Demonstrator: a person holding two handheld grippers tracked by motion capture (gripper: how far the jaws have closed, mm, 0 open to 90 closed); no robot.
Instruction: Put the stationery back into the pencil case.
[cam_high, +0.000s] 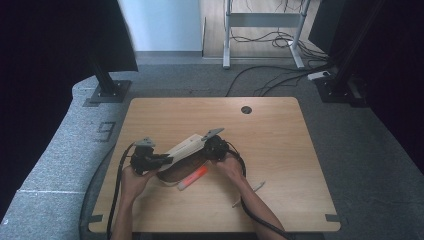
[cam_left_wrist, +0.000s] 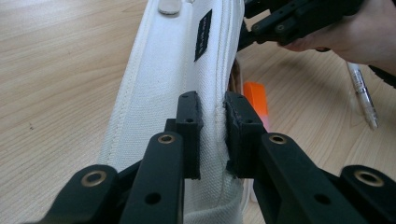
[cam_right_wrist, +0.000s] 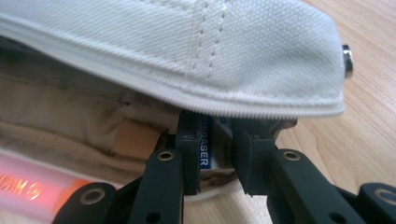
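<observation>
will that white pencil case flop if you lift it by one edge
Probably yes: the pencil case is woven canvas, and its flap bends where the left gripper pinches it. It likely sags rather than slips, since the weave looks grippy.

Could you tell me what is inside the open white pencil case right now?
Inside the pencil case, under its raised flap, the right tool holds an eraser beside a tan elastic loop. The flap hides anything deeper in.

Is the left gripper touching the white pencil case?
Touching. In the left gripper view, the left gripper pinches the seam edge of the white pencil case between both jaws, with no gap showing.
</observation>
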